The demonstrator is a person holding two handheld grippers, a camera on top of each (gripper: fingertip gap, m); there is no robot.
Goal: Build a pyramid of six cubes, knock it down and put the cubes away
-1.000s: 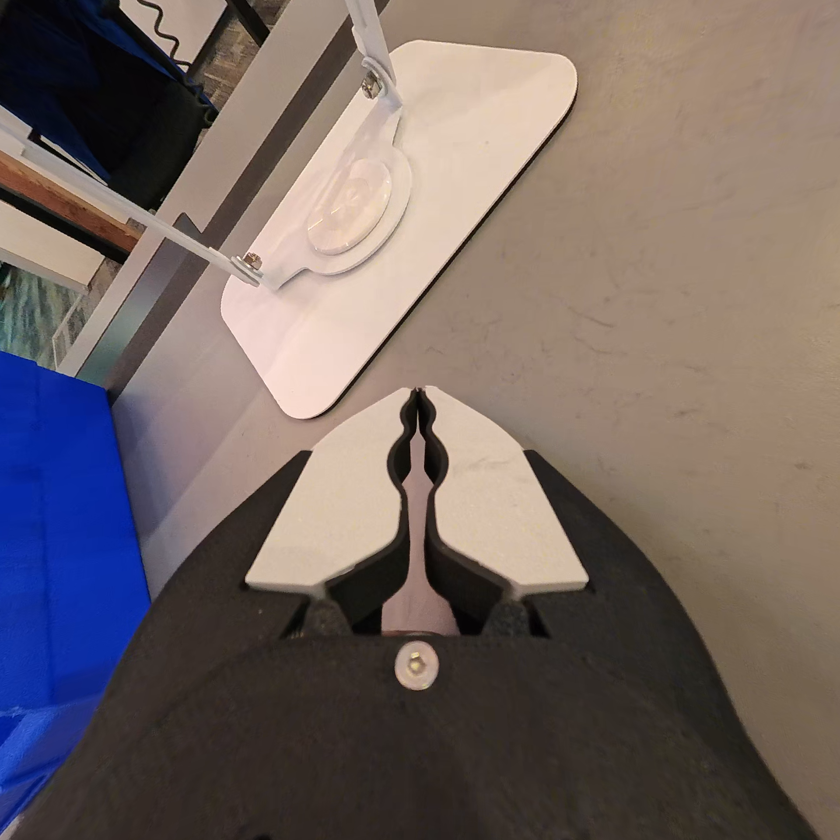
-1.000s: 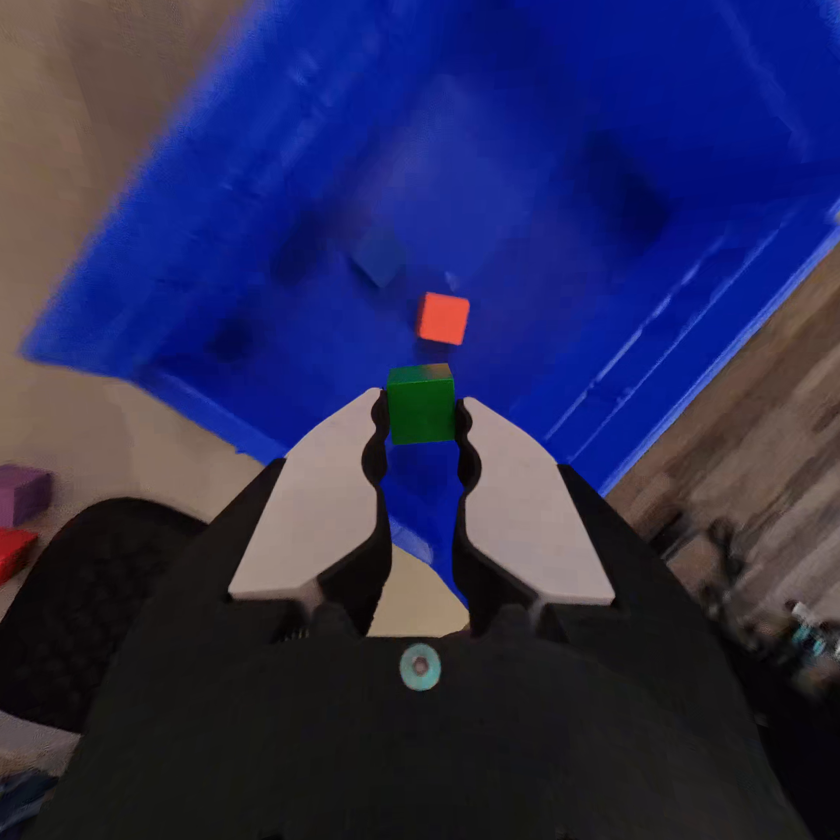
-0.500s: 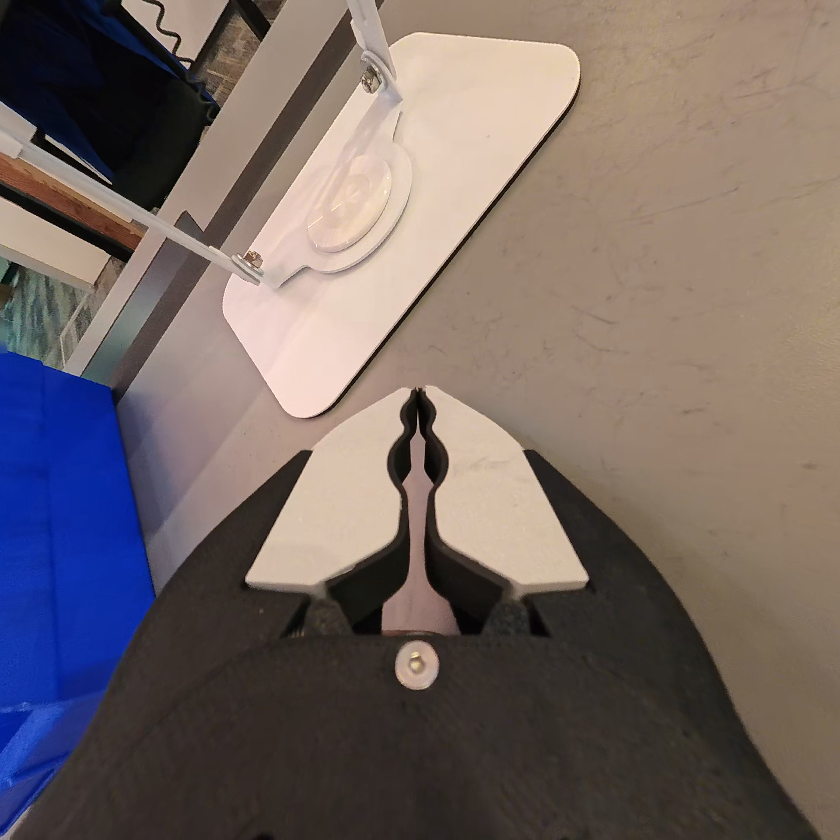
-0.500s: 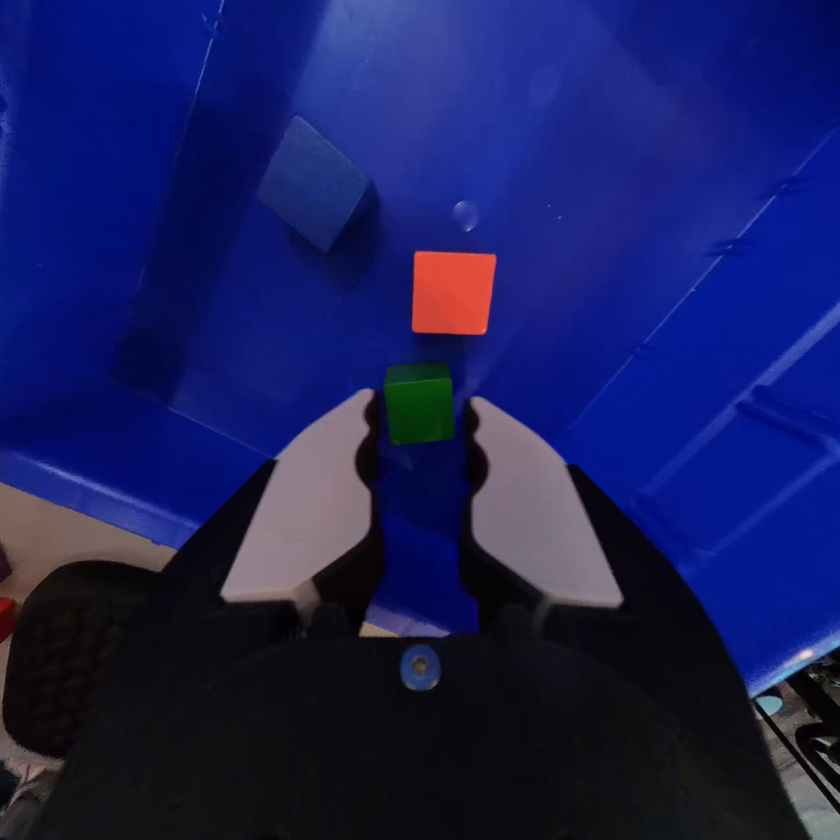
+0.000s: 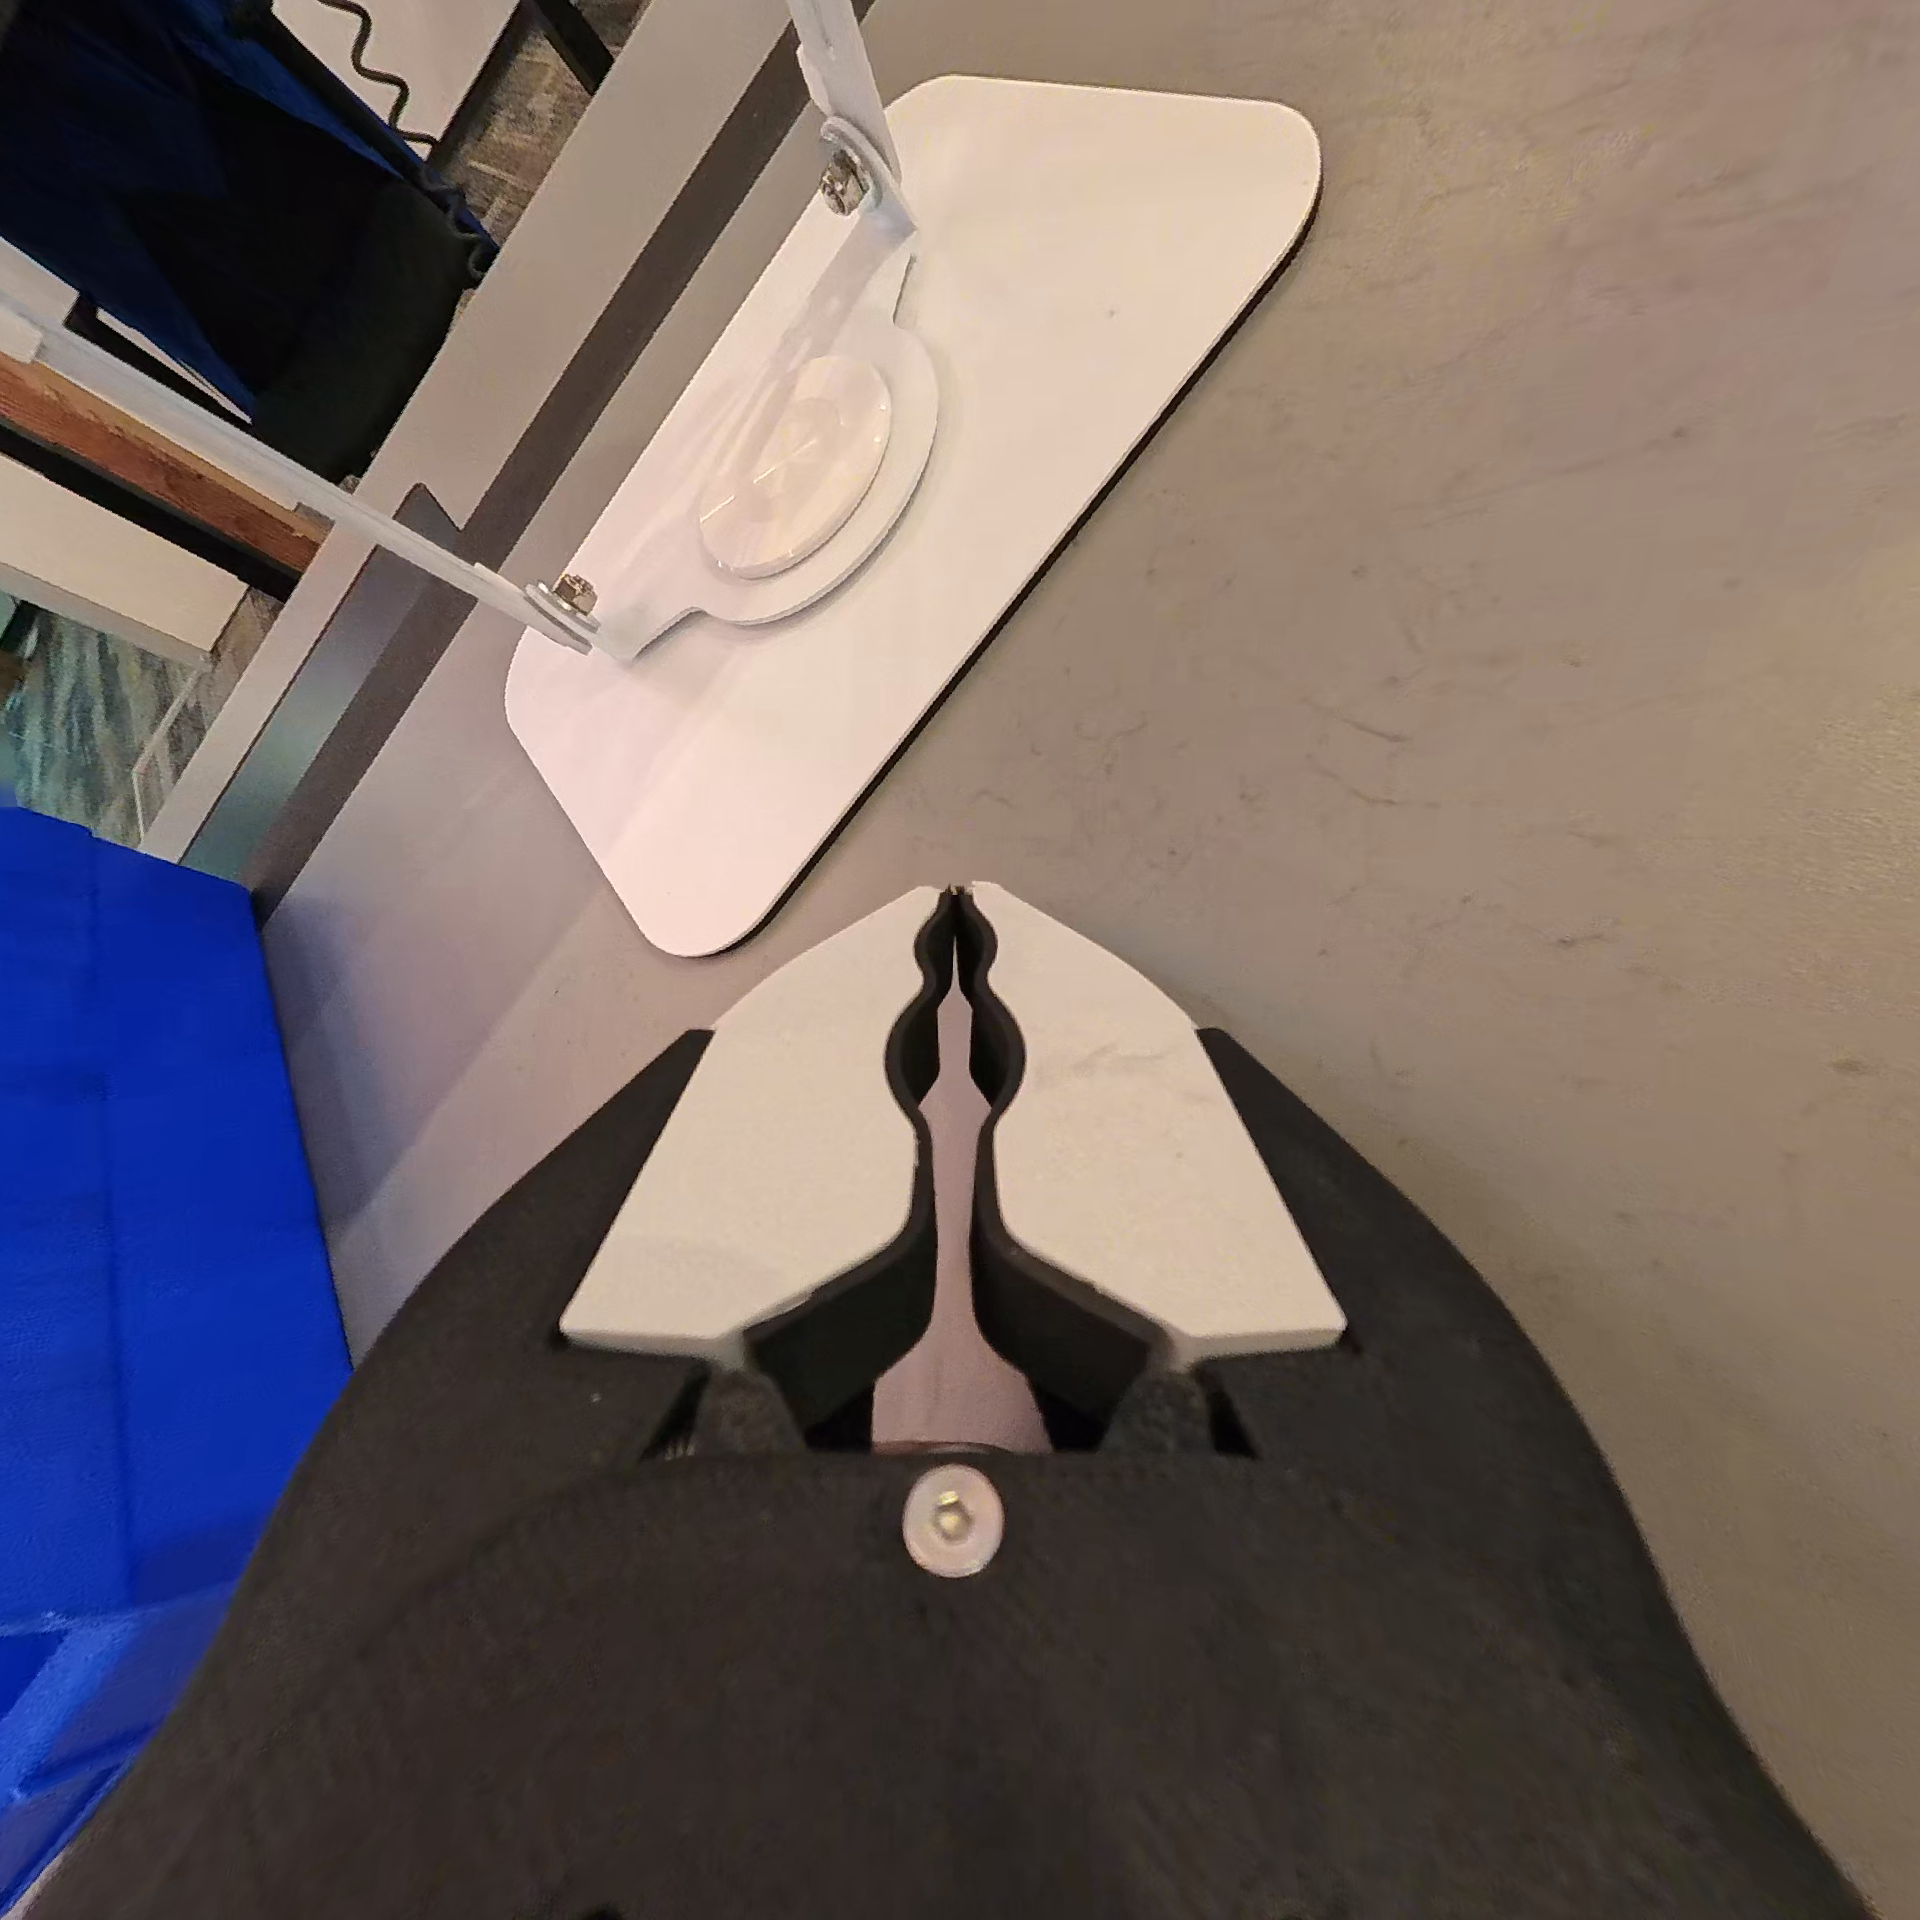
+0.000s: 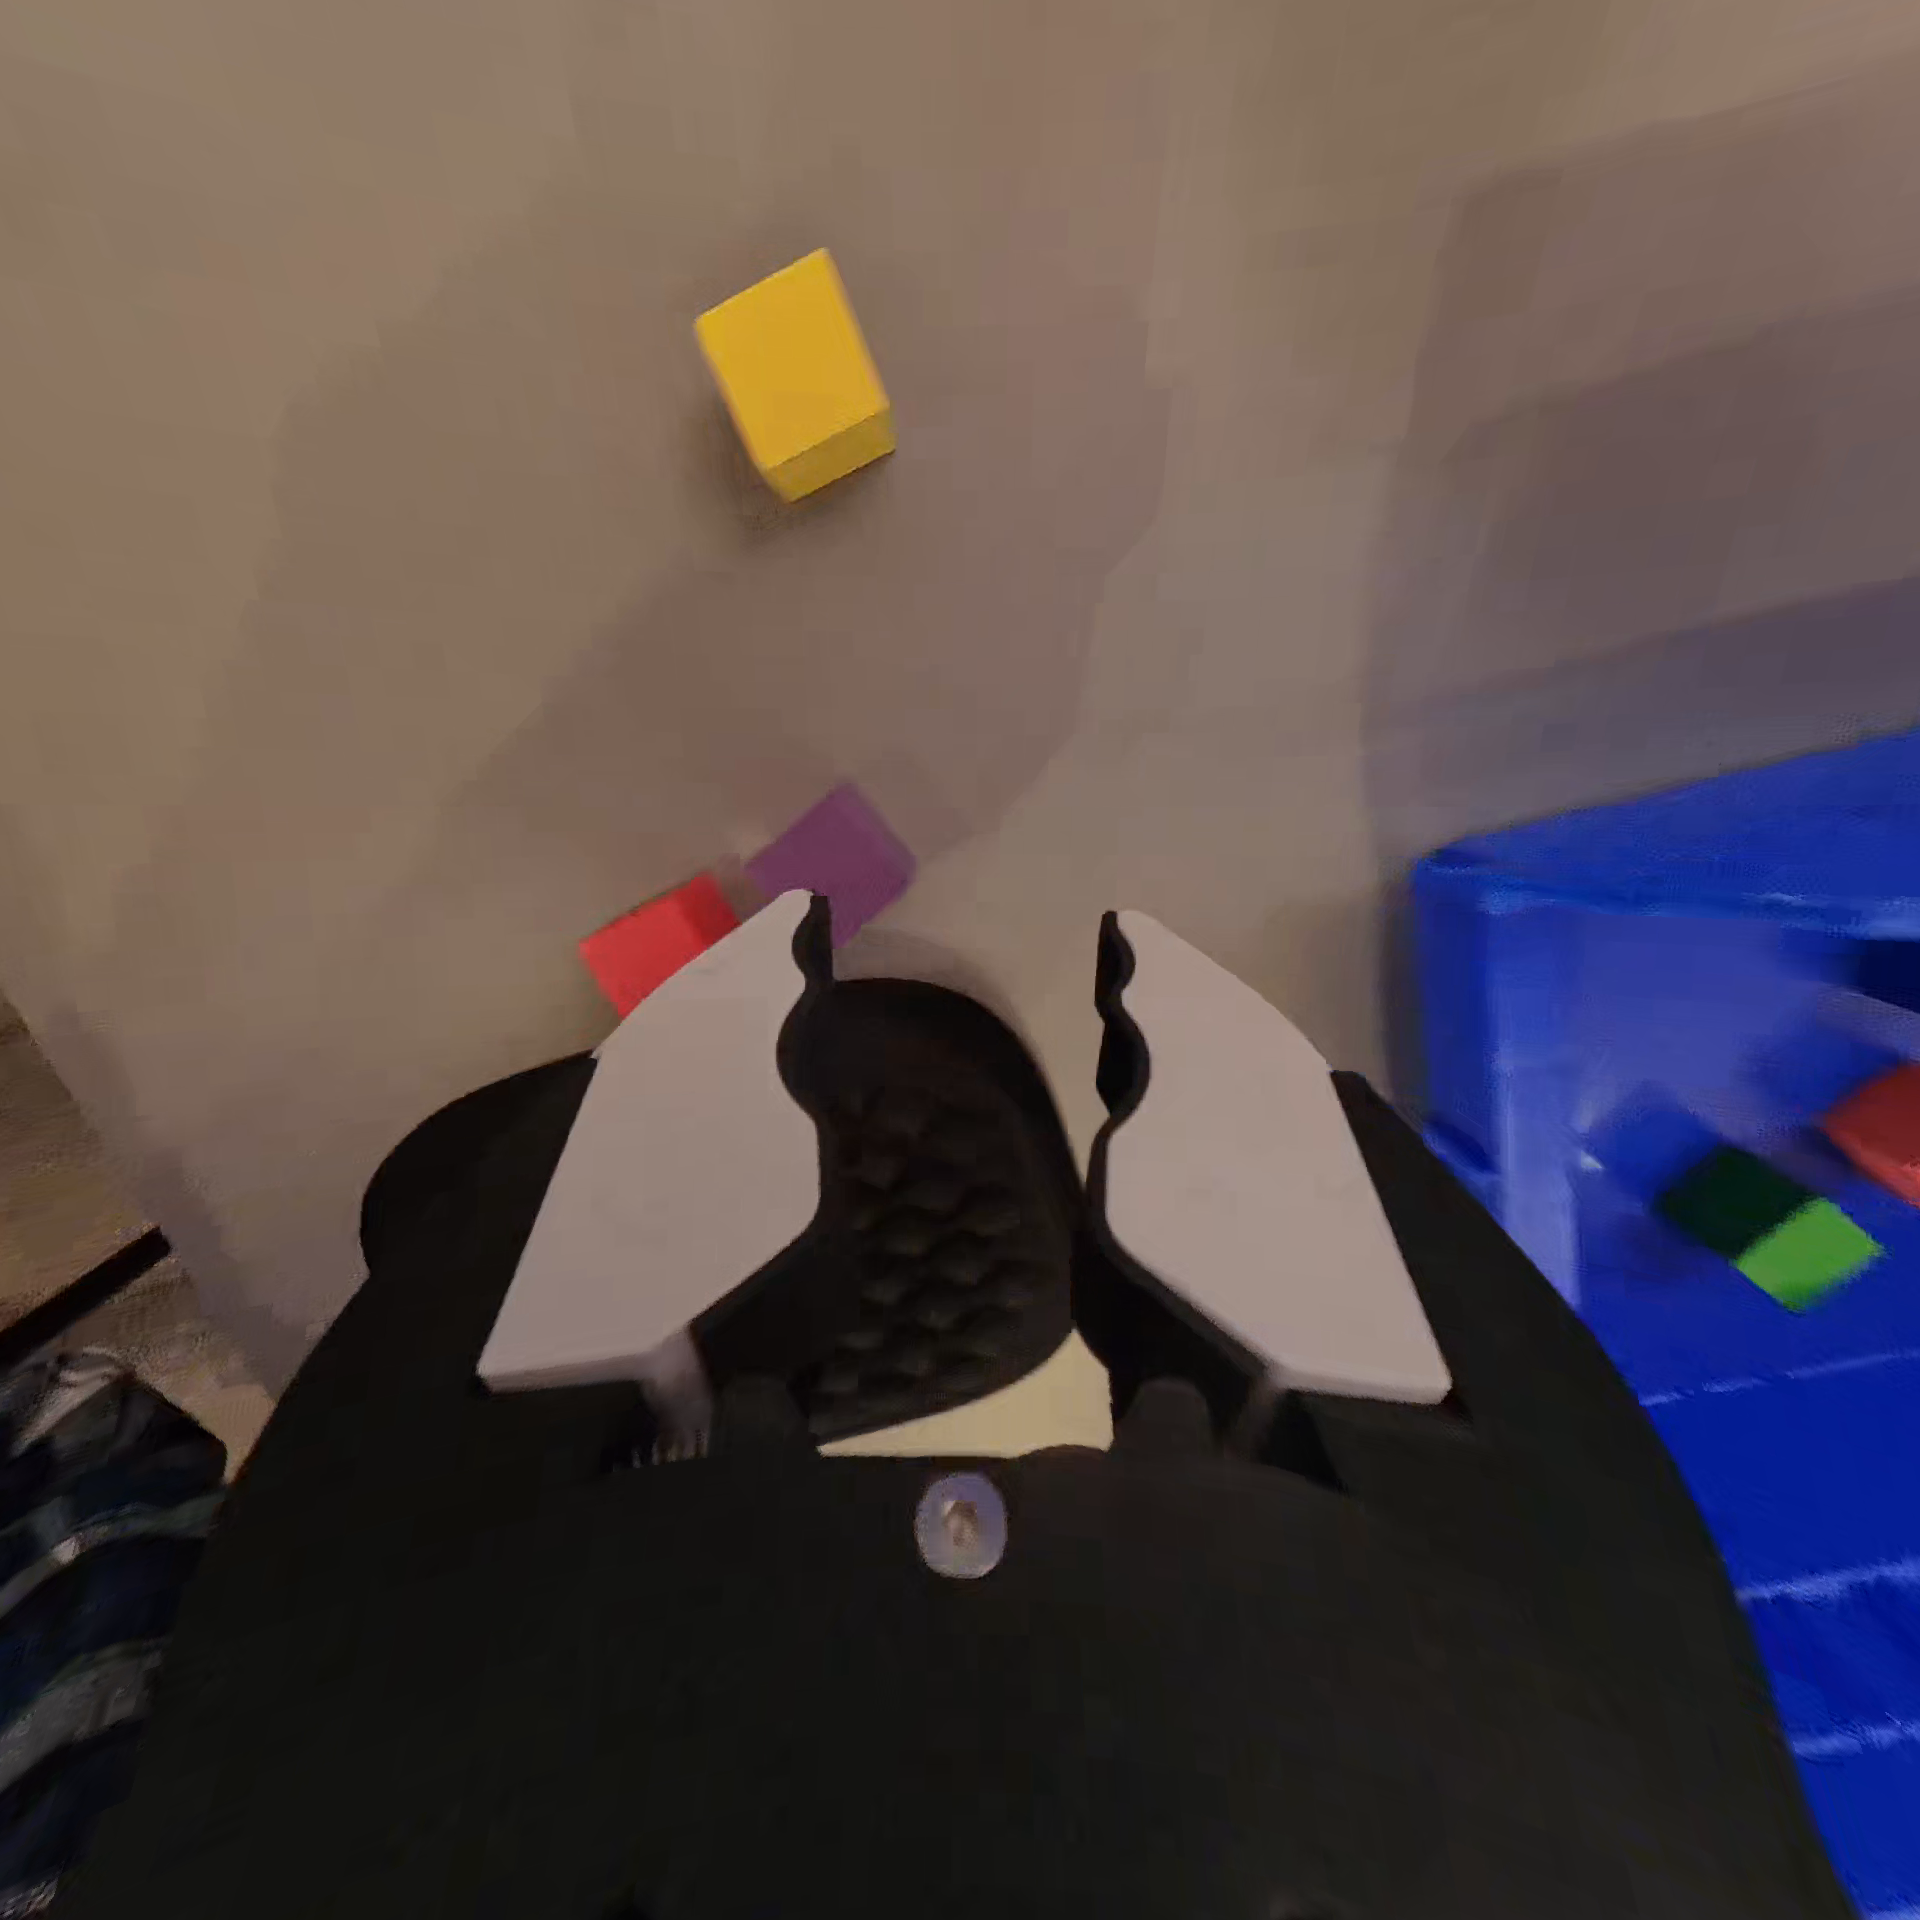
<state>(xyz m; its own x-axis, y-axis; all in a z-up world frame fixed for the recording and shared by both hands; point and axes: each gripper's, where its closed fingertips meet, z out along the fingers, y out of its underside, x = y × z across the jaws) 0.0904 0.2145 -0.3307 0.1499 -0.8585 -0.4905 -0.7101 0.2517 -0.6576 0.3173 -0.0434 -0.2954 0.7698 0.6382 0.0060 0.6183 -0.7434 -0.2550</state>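
Observation:
In the right wrist view my right gripper (image 6: 961,920) is open and empty above the table. A purple cube (image 6: 831,857) and a red cube (image 6: 655,945) lie just beyond its left fingertip, and a yellow cube (image 6: 795,374) lies farther off. The blue bin (image 6: 1558,987) stands at the right and holds a green cube (image 6: 1766,1221) and an orange-red cube (image 6: 1881,1138). In the left wrist view my left gripper (image 5: 958,894) is shut with nothing between its pads, above bare table.
A white stand base plate (image 5: 935,499) with white struts lies ahead of the left gripper near the table's far edge. The blue bin's side (image 5: 125,1195) shows at that view's left. The other gripper's black body (image 6: 925,1174) lies below the right gripper. There is about 35 centimeters between the tips of the two grippers.
My right gripper opened and let go of the green cube inside the blue bin, then swung out left over the table. The left gripper stayed shut and hardly moved.

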